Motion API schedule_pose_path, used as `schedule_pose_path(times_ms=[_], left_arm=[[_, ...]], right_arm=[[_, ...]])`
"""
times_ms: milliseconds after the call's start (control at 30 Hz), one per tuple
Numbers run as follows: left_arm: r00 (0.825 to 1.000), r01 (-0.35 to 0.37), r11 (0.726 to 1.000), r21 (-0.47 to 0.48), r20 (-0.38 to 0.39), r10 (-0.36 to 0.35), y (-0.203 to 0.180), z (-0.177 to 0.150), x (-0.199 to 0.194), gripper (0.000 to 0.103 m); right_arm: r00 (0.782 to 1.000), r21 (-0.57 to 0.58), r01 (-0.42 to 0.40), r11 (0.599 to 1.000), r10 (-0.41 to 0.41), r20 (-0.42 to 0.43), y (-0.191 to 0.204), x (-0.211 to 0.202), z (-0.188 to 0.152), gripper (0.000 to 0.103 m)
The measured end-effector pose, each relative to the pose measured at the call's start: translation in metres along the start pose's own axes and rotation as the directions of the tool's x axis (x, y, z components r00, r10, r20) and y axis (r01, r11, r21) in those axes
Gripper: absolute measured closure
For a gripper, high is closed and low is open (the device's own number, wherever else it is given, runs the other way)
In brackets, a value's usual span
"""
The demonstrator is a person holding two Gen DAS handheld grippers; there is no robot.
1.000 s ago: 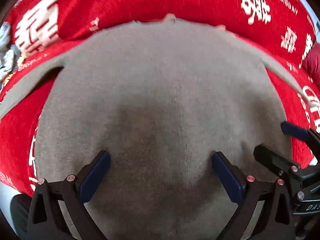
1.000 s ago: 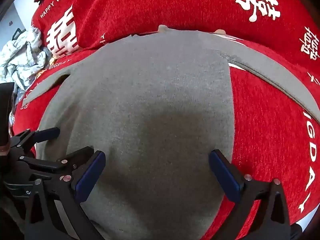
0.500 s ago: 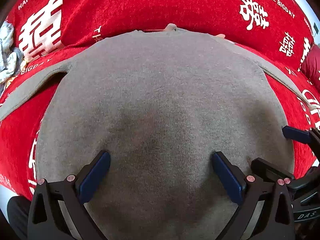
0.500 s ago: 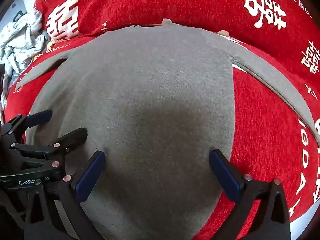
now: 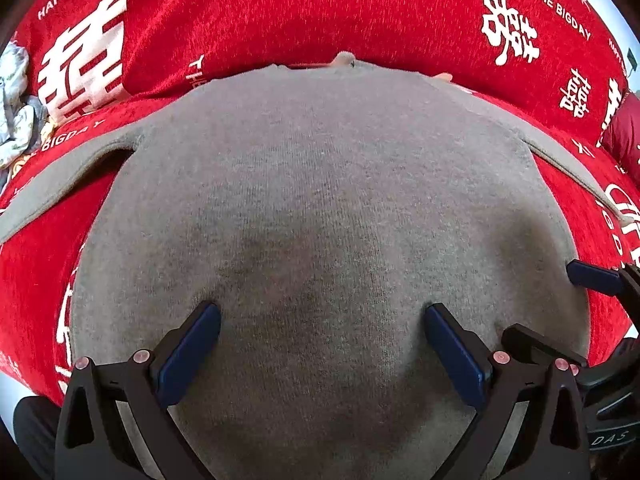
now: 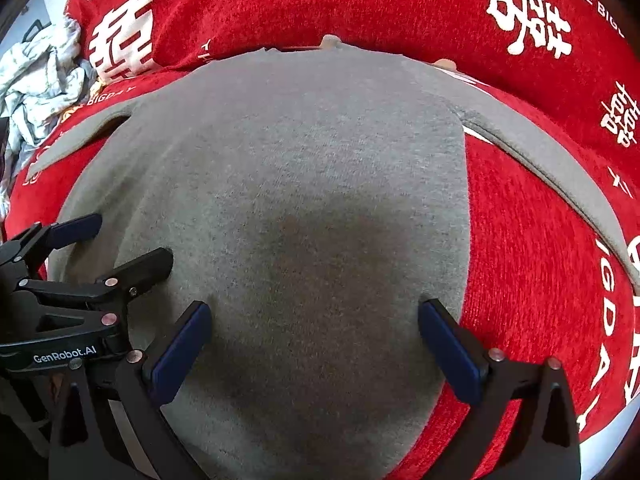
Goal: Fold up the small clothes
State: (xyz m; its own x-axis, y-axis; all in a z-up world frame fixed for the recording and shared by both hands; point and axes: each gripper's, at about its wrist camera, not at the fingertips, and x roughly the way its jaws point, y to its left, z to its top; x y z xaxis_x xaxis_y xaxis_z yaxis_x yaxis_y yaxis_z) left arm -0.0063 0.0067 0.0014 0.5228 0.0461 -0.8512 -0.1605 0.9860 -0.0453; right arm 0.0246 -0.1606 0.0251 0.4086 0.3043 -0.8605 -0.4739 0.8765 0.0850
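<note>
grey knit sweater [image 5: 320, 200] flat on red wedding-print cloth [image 5: 320, 12], sleeves out. left gripper [image 5: 320, 344] and right gripper [image 6: 312, 340] both wide open over hem, holding nothing.

I see both sets of jaws spread wide, nothing between them | left gripper [image 5: 322, 344] crowded on its right by right gripper [image 5: 560, 308], just beside | grey top [image 5: 320, 200] lies flat, open above | crumpled pale clothes [image 6: 36, 76] block far left edge of red cloth [image 6: 532, 240]
</note>
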Motion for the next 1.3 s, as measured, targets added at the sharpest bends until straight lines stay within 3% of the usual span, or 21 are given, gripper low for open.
schedule_pose_path(times_ms=[200,333,567,700,767,833,900,1000,1133,1233,1300], left_arm=[[0.999,0.008,1.000,-0.013,-0.031,-0.008,0.001,0.005,0.003,0.001],[0.998,0.009,1.000,-0.011,-0.055,-0.009,0.000,0.006,0.005,0.001],[0.999,0.011,1.000,0.003,-0.039,-0.010,0.000,0.003,0.002,0.001],[0.998,0.007,1.000,0.006,-0.062,-0.006,-0.002,0.006,0.003,0.001],[0.995,-0.006,1.000,0.012,-0.100,0.007,-0.004,0.011,0.006,0.001],[0.991,-0.009,1.000,0.019,-0.133,0.011,-0.005,0.016,0.008,0.001],[0.987,-0.006,1.000,0.027,-0.159,0.011,-0.007,0.022,0.009,0.001],[0.989,-0.004,1.000,0.017,-0.147,0.007,-0.011,0.033,0.007,0.001],[0.990,0.000,1.000,0.023,-0.141,0.003,-0.029,0.061,0.010,0.001],[0.991,0.002,0.999,0.043,-0.132,0.004,-0.051,0.085,0.013,0.001],[0.991,-0.004,0.998,0.064,-0.134,0.013,-0.065,0.100,0.020,0.001]], right_arm=[[1.000,-0.008,0.005,1.000,-0.005,-0.001,-0.001,0.002,0.000,0.000],[0.997,-0.085,0.076,0.993,-0.076,0.003,0.012,0.006,-0.001,0.000],[0.998,-0.066,0.053,0.996,-0.055,-0.017,0.007,0.007,0.002,0.000],[0.998,-0.110,0.017,0.994,-0.024,-0.061,0.005,0.007,0.004,0.000],[0.999,-0.080,-0.023,0.997,0.019,-0.044,-0.003,0.001,0.006,0.000],[0.999,0.002,-0.043,0.999,0.043,0.013,-0.020,-0.012,0.008,0.000],[0.996,0.105,-0.012,0.994,0.002,0.089,-0.047,-0.026,0.009,0.000],[0.989,0.244,-0.022,0.969,-0.015,0.149,-0.096,-0.042,0.009,0.000],[0.986,0.417,0.000,0.909,-0.068,0.150,-0.172,-0.055,0.003,0.000],[0.986,0.535,0.068,0.842,-0.139,0.092,-0.228,-0.058,-0.001,0.000],[0.985,0.599,0.060,0.799,-0.144,0.094,-0.263,-0.060,-0.006,0.000]])
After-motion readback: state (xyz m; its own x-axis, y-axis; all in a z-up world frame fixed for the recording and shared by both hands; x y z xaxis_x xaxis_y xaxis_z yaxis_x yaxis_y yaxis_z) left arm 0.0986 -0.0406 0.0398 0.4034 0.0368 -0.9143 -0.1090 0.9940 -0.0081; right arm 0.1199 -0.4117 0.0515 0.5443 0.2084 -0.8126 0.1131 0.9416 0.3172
